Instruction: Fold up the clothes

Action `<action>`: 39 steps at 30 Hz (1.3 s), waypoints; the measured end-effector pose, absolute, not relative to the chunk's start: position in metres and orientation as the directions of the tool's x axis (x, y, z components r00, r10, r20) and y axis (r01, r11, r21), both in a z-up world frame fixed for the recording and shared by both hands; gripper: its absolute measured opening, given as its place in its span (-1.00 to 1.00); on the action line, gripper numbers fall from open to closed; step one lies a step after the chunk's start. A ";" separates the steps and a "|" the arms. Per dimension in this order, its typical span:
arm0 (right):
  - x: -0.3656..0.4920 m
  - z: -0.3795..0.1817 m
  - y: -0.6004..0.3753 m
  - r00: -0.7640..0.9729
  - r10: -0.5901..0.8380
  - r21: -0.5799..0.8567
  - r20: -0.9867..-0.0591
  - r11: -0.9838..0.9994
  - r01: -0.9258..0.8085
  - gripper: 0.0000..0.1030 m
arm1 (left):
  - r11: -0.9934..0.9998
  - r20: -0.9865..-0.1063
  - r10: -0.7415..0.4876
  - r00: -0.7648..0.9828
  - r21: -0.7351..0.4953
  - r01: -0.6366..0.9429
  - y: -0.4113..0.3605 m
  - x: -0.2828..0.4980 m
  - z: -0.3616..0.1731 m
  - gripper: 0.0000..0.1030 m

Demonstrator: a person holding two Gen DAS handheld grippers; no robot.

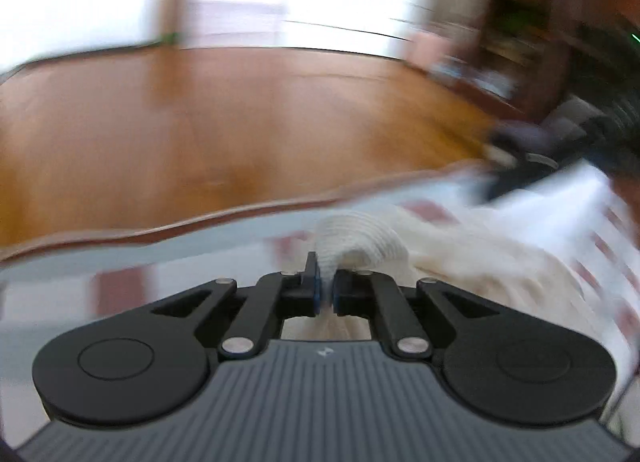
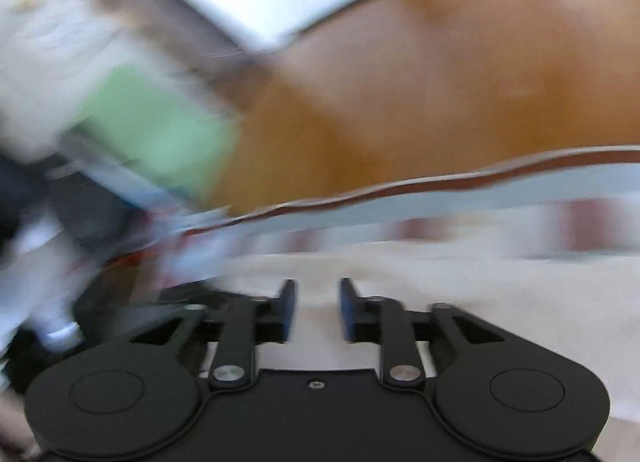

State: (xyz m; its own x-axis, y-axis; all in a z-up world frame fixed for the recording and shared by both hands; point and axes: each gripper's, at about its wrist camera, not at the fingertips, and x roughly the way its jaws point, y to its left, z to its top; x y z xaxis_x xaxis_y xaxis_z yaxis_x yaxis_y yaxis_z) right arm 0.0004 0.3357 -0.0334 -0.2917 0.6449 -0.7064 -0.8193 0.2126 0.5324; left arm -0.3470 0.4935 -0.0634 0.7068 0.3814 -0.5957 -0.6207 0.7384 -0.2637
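The left gripper (image 1: 326, 286) has its fingers closed on a bunched fold of the cream knit garment (image 1: 460, 258), probably to carry that edge over. The garment lies on the striped cloth (image 1: 120, 286) near its far edge. The right gripper (image 2: 318, 302) hovers above the cream fabric, fingers parted and empty.

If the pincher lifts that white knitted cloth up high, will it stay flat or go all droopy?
Probably droopy. The cream knitted garment already bunches into a soft hump where the left gripper pinches it, so it looks floppy, not stiff. Its ribbed knit likely grips the pads rather than slipping. The rest would probably hang and drag across the striped cloth.
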 end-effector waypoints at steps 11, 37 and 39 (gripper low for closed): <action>0.076 -0.059 0.233 0.044 0.514 0.280 -0.857 0.535 -0.797 -0.13 | 0.569 -0.501 0.643 0.580 -0.195 -0.799 0.509 -0.375 -0.052 -0.90; 0.127 0.010 0.323 0.226 0.474 0.127 -0.851 0.603 -0.788 -0.91 | 0.521 -0.316 0.695 0.646 -0.397 -0.756 0.597 -0.358 -0.023 -0.90; 0.112 -0.045 0.319 0.175 0.288 0.031 -0.942 0.592 -0.805 -0.58 | 0.480 -0.417 0.652 0.634 -0.420 -0.770 0.603 -0.359 -0.063 -0.90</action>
